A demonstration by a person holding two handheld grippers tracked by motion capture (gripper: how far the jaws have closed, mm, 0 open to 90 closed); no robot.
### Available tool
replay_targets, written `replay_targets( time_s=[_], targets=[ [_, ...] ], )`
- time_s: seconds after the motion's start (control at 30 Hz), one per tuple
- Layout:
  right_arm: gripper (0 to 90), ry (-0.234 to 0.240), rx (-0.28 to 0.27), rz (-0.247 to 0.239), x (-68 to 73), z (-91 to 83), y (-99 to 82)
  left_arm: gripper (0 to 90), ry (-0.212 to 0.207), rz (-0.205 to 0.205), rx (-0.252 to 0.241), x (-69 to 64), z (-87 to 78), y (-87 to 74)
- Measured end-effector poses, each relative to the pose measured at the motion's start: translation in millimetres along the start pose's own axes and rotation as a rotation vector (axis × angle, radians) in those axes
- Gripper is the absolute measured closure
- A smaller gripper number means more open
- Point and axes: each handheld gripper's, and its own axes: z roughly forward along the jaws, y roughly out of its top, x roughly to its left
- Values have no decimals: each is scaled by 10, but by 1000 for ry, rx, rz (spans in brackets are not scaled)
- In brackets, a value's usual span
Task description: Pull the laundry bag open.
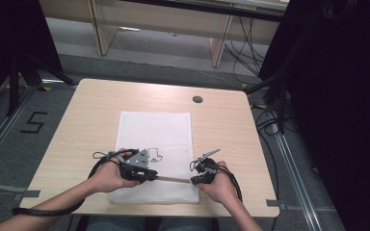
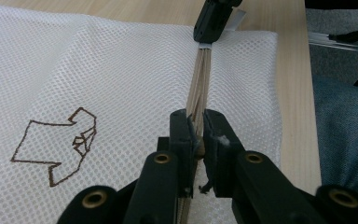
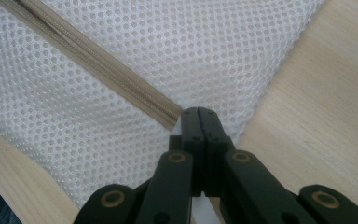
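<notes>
Low over the mesh bag (image 1: 155, 144), both hands, left hand (image 1: 107, 177) and right hand (image 1: 220, 185), jaws pinching its zipper (image 2: 198, 88).

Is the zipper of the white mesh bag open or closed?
Closed: the beige zipper runs as one joined strip across the mesh bag, no gap showing.

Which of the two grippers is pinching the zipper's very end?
The right gripper, at the mesh bag's corner where the zipper stops; the left gripper clamps it mid-length.
</notes>
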Motion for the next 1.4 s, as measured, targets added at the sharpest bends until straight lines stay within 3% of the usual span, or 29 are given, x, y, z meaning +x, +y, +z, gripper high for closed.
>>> replay_targets(
  time_s=[0.17, 0.3, 0.5, 0.67, 0.77, 1.4],
  targets=[
    [900, 2, 0, 0, -2, -1, 0, 821, 4, 15, 2, 3, -8, -7],
    [900, 4, 0, 1, -4, 0, 0, 821, 0, -14, -10, 6, -28, -25],
    [900, 5, 1, 4, -5, 0, 1, 821, 8, 6, 4, 8, -43, -32],
    [900, 6, 1, 5, -6, 0, 2, 821, 7, -21, -12, 26, -87, -64],
    [900, 5, 1, 3, -5, 0, 2, 821, 11, -4, 1, 18, -81, -67],
    [900, 5, 1, 3, -5, 0, 1, 821, 10, -6, 5, 38, -118, -99]
  ],
)
